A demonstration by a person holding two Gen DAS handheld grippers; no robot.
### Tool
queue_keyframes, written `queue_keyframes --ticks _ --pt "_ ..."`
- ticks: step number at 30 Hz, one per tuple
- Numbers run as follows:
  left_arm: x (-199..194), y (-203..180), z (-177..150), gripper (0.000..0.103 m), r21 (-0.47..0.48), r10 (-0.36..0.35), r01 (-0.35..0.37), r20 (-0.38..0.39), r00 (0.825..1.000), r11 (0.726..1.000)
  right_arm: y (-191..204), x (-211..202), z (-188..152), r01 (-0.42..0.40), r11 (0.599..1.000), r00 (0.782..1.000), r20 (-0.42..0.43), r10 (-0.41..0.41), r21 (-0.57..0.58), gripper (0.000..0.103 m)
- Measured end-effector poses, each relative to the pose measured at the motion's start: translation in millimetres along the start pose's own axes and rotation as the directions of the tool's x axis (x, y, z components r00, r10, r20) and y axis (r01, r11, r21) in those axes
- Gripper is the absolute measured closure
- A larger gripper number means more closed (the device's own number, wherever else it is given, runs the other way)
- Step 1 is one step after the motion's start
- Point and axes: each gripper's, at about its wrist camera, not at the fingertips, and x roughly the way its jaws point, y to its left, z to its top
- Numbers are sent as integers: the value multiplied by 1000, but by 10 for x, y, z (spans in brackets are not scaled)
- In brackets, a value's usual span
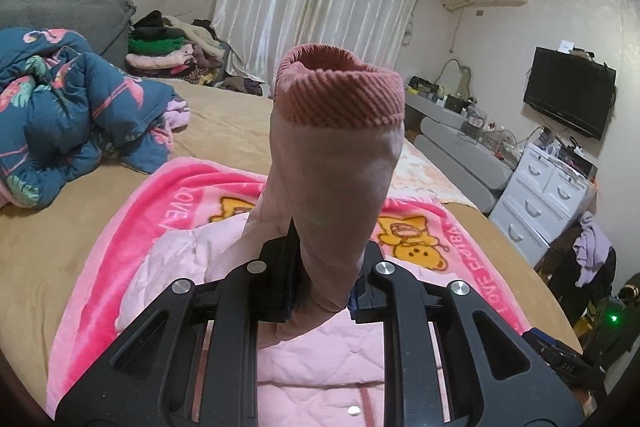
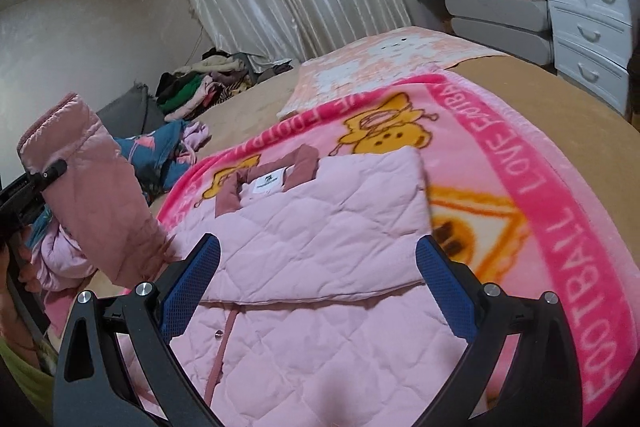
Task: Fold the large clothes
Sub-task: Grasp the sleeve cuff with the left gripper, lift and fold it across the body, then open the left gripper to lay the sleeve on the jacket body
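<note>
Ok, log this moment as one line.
left gripper: shut on sleeve, lifted | right gripper: open, empty, over pink jacket | blanket: under jacket

Your surface: tan bed [image 2: 520, 83] | pink blanket [image 2: 540, 195] on it | patterned duvet [image 1: 72, 115] left of blanket | clothes pile [image 1: 168, 51] beyond blanket
</note>
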Motion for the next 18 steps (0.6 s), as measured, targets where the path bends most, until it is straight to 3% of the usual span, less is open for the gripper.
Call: queue_keyframes --ticks 8,18 --pt "134 -319 -38 92 17 -19 20 -38 999 1000 -134 -161 65 -25 999 999 23 24 38 5" --pt "471 -737 -400 91 70 -46 56 -133 990 996 -256 -224 115 -29 997 999 40 27 73 5"
